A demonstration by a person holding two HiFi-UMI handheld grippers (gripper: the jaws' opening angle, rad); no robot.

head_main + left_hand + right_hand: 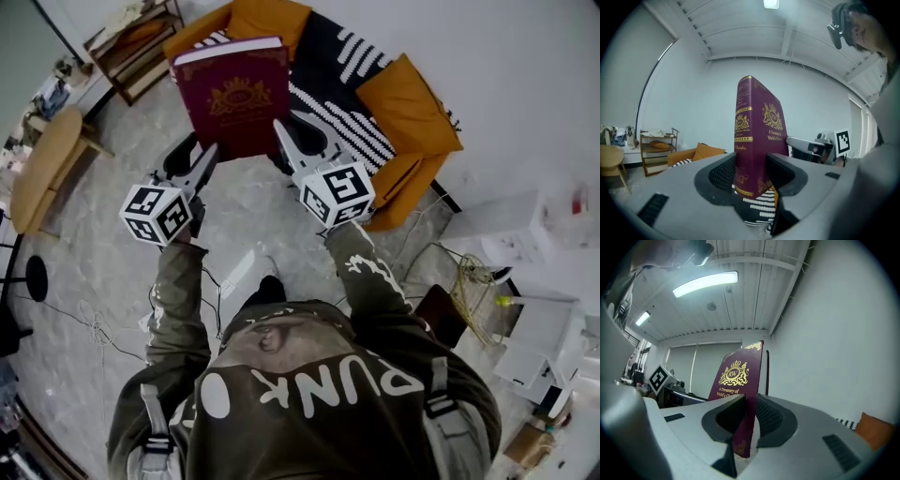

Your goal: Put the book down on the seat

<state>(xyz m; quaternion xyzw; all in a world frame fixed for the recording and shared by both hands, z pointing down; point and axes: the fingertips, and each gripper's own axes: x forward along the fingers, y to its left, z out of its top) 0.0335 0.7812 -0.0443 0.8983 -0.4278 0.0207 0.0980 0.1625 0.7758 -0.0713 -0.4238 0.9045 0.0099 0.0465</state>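
The left gripper (199, 156) clamps the maroon book (234, 98) by its spine, and the right gripper (295, 133) pinches its cover. The book hangs over the orange armchair (414, 108) (striped throw (349, 105) across it)

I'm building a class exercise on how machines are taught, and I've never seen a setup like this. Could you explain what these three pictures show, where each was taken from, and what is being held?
There is no robot here. A person holds a tool with two jaws in each hand. The head view comes from a camera on the person's head, looking steeply down. It shows the left gripper and the right gripper. The other two pictures come from cameras that ride on each gripper and look along its jaws. Both pairs of jaws are clamped on one dark red book, held upright in the air. Below it stands an orange armchair draped with a striped blanket. The book is not on the seat yet.
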